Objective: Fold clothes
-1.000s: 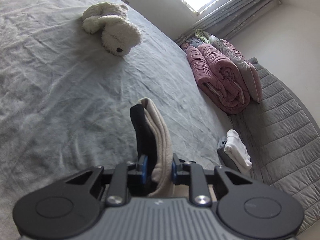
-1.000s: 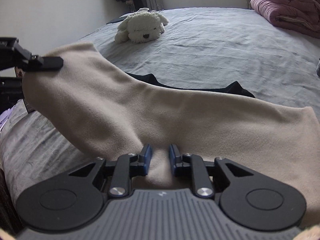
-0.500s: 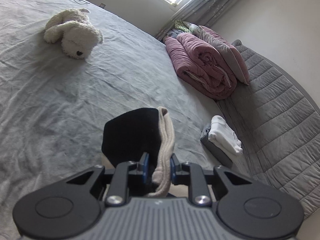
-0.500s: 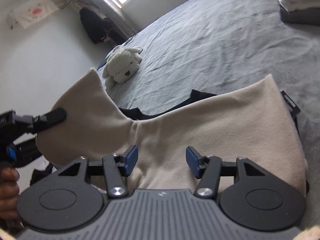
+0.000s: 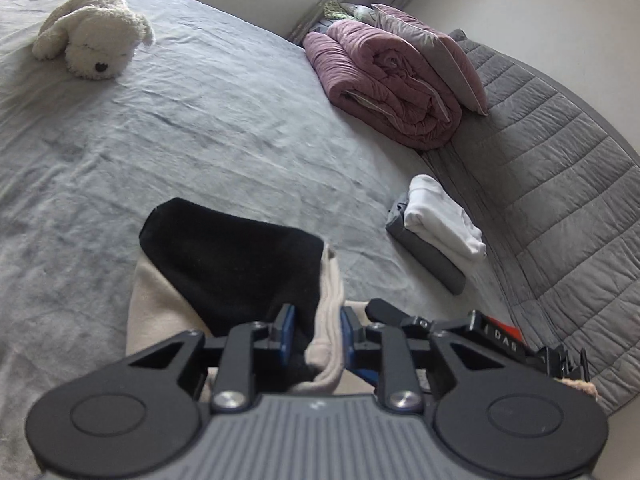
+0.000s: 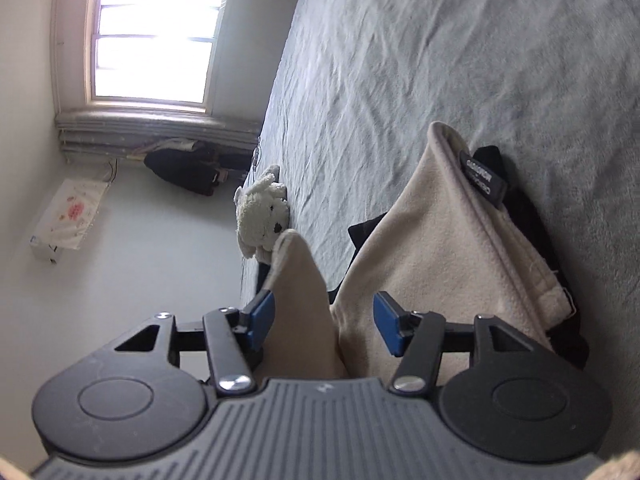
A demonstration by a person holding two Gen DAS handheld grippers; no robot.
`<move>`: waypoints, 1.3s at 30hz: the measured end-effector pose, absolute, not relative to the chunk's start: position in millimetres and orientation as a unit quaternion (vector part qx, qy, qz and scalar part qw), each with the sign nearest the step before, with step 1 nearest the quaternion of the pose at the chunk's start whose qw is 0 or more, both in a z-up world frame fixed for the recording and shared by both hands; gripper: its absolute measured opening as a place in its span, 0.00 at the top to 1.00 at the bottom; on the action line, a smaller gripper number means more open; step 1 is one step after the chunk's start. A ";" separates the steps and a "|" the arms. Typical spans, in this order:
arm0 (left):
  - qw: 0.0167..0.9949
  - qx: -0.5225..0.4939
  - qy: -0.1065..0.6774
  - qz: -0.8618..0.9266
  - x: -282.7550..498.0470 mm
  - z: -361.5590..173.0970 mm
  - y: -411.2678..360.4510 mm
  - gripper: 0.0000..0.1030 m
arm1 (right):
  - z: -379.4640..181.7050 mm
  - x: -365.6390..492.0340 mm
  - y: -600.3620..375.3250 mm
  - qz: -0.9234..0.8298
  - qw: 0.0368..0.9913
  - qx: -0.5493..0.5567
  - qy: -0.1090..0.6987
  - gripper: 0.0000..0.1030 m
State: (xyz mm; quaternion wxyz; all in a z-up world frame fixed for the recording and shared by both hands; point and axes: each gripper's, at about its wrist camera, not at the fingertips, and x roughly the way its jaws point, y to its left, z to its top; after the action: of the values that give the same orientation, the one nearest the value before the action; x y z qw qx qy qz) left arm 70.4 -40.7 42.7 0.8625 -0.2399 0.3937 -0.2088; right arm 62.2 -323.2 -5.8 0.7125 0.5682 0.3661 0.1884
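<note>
A beige fleece garment with a black lining [image 5: 236, 256] lies partly folded on the grey bed [image 5: 200, 120]. My left gripper [image 5: 315, 332] is shut on its bunched beige and black edge, held just above the bed. In the right wrist view the same beige garment [image 6: 432, 248] spreads under my right gripper [image 6: 324, 320], which is open; a raised beige fold stands between its blue pads without being clamped. A black label [image 6: 482, 178] shows near the garment's far edge. The right gripper's fingers [image 5: 400, 314] appear at the lower right of the left wrist view.
A white plush dog [image 5: 94, 38] lies far left on the bed. A rolled pink duvet [image 5: 384, 80] and pillow sit at the head. A folded white and grey clothes stack [image 5: 436, 228] lies by the quilted headboard [image 5: 560, 200]. A window [image 6: 152, 40] is behind.
The right gripper has opened, let go of the beige fabric and rolled sideways. The left gripper has carried its held edge forward and lower, laying the black side over the beige.
</note>
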 end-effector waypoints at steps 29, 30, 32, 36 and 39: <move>0.838 -0.239 0.381 -0.309 47.7 -1.6 2.8 0.74 | -2.2 89.8 -275.5 0.167 0.769 0.454 0.418 0.39; 0.836 -0.234 0.383 -0.317 46.1 -5.4 -1.7 0.74 | -1.8 89.9 -272.2 0.171 0.774 0.444 0.419 0.38; 0.837 -0.217 0.380 -0.328 42.2 -10.5 -10.1 0.74 | -0.5 88.4 -266.0 0.180 0.785 0.421 0.418 0.38; 0.842 -0.202 0.369 -0.338 39.8 -10.1 -12.3 0.74 | 3.6 82.1 -249.5 0.173 0.823 0.351 0.413 0.63; 0.844 -0.200 0.360 -0.344 40.1 -7.3 -6.9 0.74 | 7.9 76.9 -239.5 0.166 0.848 0.308 0.397 0.74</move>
State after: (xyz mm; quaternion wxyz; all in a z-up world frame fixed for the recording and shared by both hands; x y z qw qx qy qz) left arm 40.1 -6.9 -7.3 0.8441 -0.2000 0.3597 -0.3435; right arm 76.9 -239.5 7.9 0.8485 0.3085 0.3966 0.1664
